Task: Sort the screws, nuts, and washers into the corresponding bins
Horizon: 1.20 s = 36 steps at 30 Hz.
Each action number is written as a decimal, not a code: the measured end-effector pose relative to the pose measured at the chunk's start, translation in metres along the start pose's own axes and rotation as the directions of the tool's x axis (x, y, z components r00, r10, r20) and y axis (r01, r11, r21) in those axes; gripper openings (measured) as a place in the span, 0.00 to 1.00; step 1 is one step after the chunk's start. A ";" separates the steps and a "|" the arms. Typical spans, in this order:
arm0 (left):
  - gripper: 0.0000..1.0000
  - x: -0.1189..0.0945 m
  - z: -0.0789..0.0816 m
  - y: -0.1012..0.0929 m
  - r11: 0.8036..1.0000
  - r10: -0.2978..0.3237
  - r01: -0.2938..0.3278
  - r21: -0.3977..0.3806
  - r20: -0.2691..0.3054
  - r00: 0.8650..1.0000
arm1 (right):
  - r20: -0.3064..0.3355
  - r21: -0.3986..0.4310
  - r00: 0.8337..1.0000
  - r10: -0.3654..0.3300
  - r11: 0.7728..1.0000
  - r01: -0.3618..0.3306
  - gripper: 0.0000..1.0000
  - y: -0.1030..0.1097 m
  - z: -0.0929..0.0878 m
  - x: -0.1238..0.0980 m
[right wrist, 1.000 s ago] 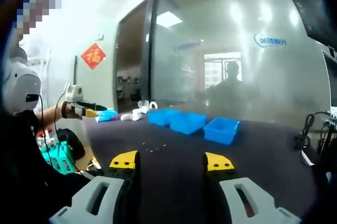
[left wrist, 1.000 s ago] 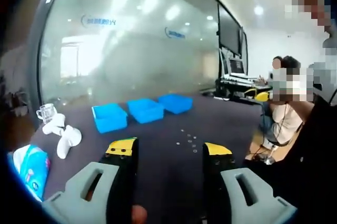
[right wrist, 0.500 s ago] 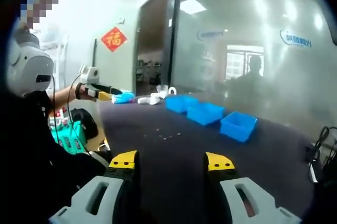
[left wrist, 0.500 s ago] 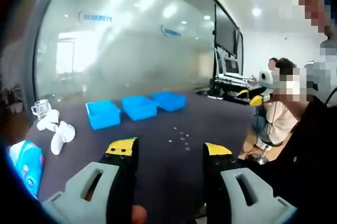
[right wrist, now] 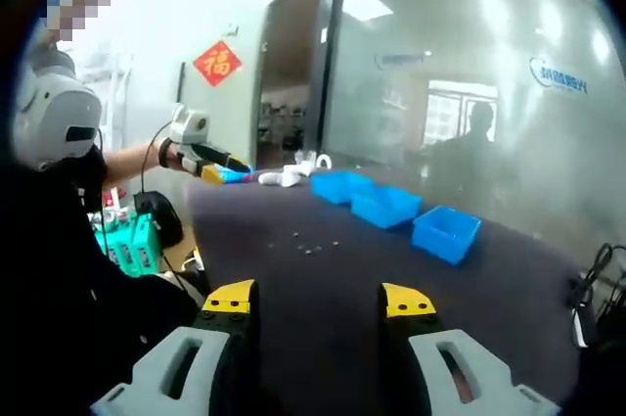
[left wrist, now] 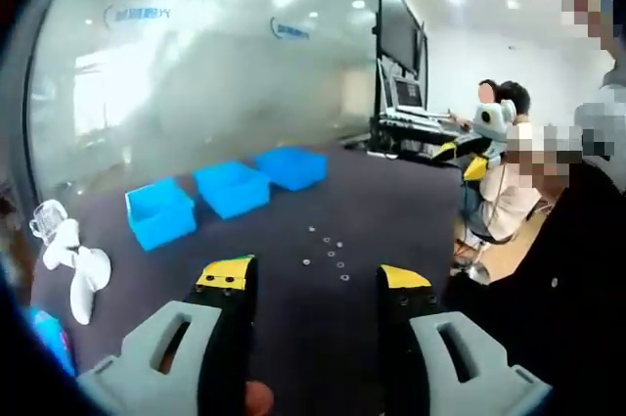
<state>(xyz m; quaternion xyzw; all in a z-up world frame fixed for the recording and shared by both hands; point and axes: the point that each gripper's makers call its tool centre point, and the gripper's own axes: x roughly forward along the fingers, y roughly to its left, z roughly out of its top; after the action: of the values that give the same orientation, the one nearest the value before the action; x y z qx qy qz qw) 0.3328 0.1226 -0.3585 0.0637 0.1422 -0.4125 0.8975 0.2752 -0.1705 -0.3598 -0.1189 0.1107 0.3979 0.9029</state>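
Note:
Three blue bins (left wrist: pixel 232 187) stand in a row on the dark table (left wrist: pixel 391 210). Several small screws, nuts and washers (left wrist: pixel 328 254) lie loose on the table in front of them. In the left gripper view my left gripper (left wrist: pixel 313 279) is open above the near edge, nothing between its yellow-tipped jaws. My right gripper (left wrist: pixel 460 152) shows at the far right, held over the table's end. In the right gripper view my right gripper (right wrist: pixel 318 300) is open and empty; the bins (right wrist: pixel 384 206) and loose hardware (right wrist: pixel 313 245) lie ahead, and the left gripper (right wrist: pixel 210 155) hovers at the left.
White objects (left wrist: pixel 78 274) and a clear cup (left wrist: pixel 44 220) sit at the table's left end. A frosted glass wall (left wrist: pixel 196 73) runs behind the bins. A desk with monitors (left wrist: pixel 406 117) stands beyond the table. A green box (right wrist: pixel 127 245) sits on the floor.
Both cameras have swung, so the bins and hardware sit elsewhere in each picture. The bins and hardware lie as before on the table. Both grippers stay open.

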 end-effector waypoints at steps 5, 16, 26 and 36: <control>0.46 0.028 0.000 0.007 0.998 -0.033 0.036 0.043 -0.079 0.996 | -0.016 -0.010 1.000 0.002 1.000 -0.002 0.44 0.001 -0.004 0.000; 0.46 0.081 -0.012 0.001 0.988 -0.118 0.138 0.066 -0.251 0.961 | -0.029 -0.006 1.000 0.001 1.000 -0.001 0.44 -0.001 -0.010 -0.002; 0.38 0.108 -0.032 -0.005 0.981 -0.138 0.180 0.078 -0.375 0.917 | -0.028 0.004 1.000 0.003 1.000 -0.002 0.44 0.000 -0.015 -0.003; 0.29 0.116 -0.045 -0.004 0.984 -0.125 0.164 0.069 -0.386 0.914 | -0.022 0.024 1.000 -0.010 1.000 0.010 0.44 -0.001 -0.019 -0.007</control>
<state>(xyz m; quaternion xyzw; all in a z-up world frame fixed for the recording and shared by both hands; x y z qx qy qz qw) 0.3929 0.0465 -0.4372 0.1766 0.2969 -0.4640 0.8157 0.2688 -0.1817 -0.3754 -0.1130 0.1246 0.3907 0.9050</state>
